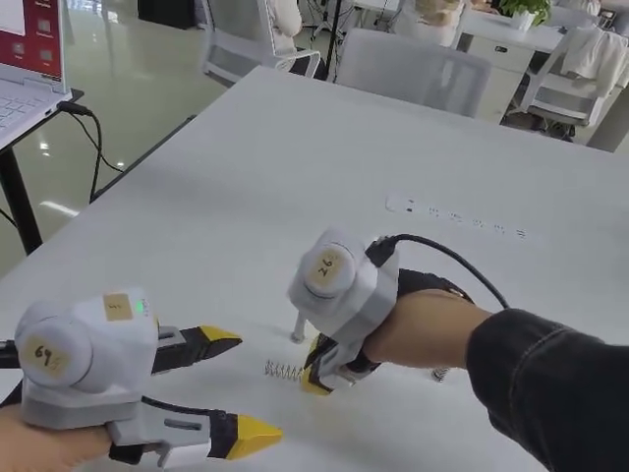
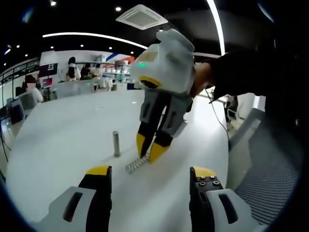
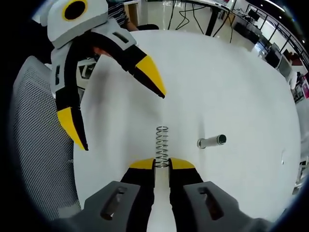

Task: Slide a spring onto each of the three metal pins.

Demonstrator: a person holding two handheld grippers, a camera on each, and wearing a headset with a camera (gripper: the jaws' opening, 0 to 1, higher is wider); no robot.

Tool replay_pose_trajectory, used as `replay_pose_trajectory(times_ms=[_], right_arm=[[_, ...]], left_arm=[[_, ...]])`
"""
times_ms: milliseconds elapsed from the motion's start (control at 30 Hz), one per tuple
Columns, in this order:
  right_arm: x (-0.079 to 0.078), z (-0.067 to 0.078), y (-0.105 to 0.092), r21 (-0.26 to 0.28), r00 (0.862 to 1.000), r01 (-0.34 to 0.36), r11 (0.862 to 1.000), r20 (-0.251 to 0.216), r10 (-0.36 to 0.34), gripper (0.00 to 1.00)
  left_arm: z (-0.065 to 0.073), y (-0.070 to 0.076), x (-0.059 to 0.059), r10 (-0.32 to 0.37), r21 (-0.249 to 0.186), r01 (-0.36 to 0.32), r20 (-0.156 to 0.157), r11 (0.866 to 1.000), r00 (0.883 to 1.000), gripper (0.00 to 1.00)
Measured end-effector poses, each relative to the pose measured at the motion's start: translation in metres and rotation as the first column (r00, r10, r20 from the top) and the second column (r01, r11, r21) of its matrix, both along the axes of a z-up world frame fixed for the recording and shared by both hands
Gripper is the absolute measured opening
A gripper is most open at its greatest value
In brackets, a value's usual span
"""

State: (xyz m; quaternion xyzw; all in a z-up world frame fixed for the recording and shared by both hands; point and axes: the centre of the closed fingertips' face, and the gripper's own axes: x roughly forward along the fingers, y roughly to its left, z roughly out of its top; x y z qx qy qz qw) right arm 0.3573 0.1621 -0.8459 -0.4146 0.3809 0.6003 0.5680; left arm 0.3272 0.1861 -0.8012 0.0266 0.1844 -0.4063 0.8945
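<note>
1. Right tool (image 3: 162,163) is pinched on one end of the spring (image 3: 162,142), low over the desk (image 3: 231,87).
2. Left tool (image 1: 254,385) has its jaws apart, holding nothing.
3. The pin (image 3: 211,141) stands upright just beside the spring. Looks like the pickup step; next, I'd line the free end up over the pin.

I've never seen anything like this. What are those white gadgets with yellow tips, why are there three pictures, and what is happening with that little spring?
There is no robot here: a person holds a hand tool with two yellow-tipped jaws in each hand. One picture comes from a headset camera looking down at the white table. The two round ones come from cameras riding on the tools, looking along their jaws. The right gripper has its jaws shut on one end of a small spring, which sticks out beyond the tips. The left gripper is open and holds nothing. A short metal pin stands upright on the table close by, with no spring on it yet.
</note>
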Motion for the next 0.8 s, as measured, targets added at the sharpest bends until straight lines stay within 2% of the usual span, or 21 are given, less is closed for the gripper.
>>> replay_pose_trajectory(times_ms=[100, 233, 800], right_arm=[[-0.004, 0.009, -0.001, 0.013, 1.000, -0.007, 1.000, -0.010, 0.007, 0.08], [-0.006, 0.017, -0.005, 0.013, 1.000, -0.022, 1.000, 0.000, 0.022, 0.08], [-0.020, 0.042, -0.021, 0.001, 0.997, -0.070, 0.998, 0.023, 0.070, 0.08]], left_arm=[[0.001, -0.001, 0.001, -0.003, 0.001, 0.003, 0.002, 1.000, 1.000, 0.60], [0.003, -0.003, 0.001, -0.013, 0.005, 0.012, 0.008, 1.000, 1.000, 0.58], [0.013, -0.020, 0.001, -0.088, 0.025, 0.087, 0.037, 0.996, 0.995, 0.43]])
